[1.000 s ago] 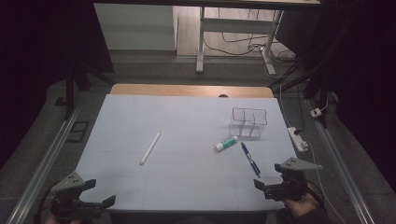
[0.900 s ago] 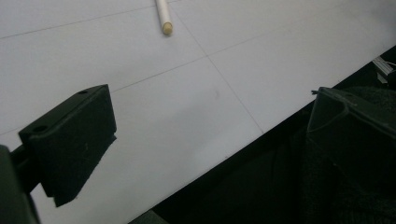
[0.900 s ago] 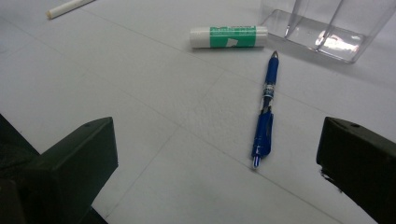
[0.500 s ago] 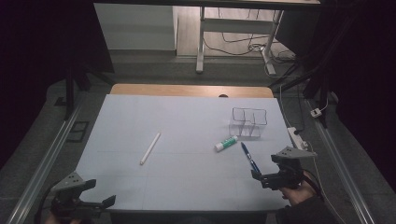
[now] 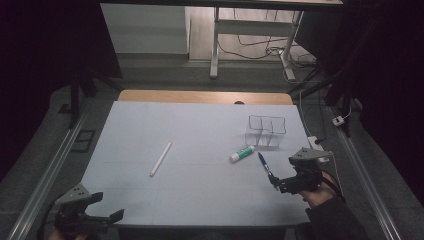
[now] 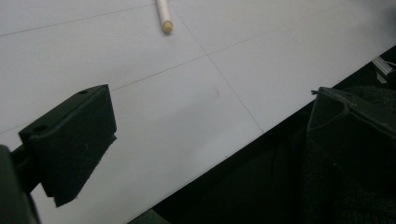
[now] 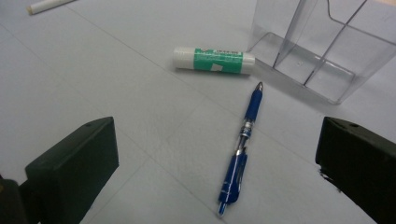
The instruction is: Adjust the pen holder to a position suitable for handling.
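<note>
One blue pen (image 7: 240,158), one glue stick (image 7: 214,60), one white stick (image 5: 161,158); right gripper (image 7: 217,163) wide open over the pen, empty

Your right gripper (image 5: 278,183) sits at the near end of the blue ballpoint pen (image 7: 240,155), with the green-labelled glue stick (image 7: 214,60) just beyond, the clear plastic divided organiser (image 7: 322,46) far right, and the white stick (image 5: 161,158) well left.

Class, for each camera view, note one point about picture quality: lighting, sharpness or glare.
High view: dim and grainy, the surroundings nearly black, the pale white table mat the brightest area. Left gripper view: the near black jaws are soft, the white stick lies at the top edge. Right gripper view: evenly lit, the blue ballpoint pen sharp, faint reflections on the clear plastic organiser box.
</note>
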Available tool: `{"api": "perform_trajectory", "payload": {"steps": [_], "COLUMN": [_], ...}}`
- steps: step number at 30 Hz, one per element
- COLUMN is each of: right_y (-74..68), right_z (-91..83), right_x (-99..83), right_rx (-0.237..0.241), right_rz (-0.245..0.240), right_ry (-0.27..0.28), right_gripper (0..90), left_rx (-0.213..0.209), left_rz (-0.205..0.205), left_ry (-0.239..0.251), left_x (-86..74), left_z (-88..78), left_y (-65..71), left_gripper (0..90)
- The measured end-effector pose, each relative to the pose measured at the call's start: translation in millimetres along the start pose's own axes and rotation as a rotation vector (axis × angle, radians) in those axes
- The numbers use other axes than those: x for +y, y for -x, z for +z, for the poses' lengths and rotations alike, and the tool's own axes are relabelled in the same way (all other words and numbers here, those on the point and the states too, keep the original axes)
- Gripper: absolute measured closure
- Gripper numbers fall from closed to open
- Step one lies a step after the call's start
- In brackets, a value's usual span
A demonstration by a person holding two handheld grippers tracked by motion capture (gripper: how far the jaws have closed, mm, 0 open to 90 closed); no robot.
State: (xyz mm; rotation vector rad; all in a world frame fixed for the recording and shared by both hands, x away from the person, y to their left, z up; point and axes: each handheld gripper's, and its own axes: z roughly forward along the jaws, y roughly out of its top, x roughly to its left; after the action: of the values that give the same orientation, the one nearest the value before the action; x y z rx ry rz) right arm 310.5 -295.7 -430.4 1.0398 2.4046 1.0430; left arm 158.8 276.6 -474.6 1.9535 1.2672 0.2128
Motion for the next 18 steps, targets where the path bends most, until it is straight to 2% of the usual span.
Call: {"api": "perform_trajectory", "payload": {"steps": [6,12,15,18], "right_y": [10.8,23.8,31.7,33.8], "right_z": [4.9,10.5,13.4,15.2], "right_x": [14.4,28.5,38.4,43.6], "right_rx": [0.019,0.002,-0.008,-0.019], "right_rz": [-0.018,-0.045,-0.036,-0.028], "right_ry": [-0.003,-0.029,-0.039,-0.049], "right_gripper": [0.0,0.0,0.6,0.7], "left_rx": [-0.002,-0.003,-0.004,-0.003], "left_rz": [-0.003,-0.006,-0.007,-0.008], "left_ry": [-0.003,-0.005,-0.005,-0.007], "left_x": [0.2,0.3,0.4,0.5], "left_z": [0.3,0.5,0.9,1.0], "left_y": [-0.5,-0.7,-0.7,-0.7], "left_gripper": [1.7,1.8,1.8,1.8]}}
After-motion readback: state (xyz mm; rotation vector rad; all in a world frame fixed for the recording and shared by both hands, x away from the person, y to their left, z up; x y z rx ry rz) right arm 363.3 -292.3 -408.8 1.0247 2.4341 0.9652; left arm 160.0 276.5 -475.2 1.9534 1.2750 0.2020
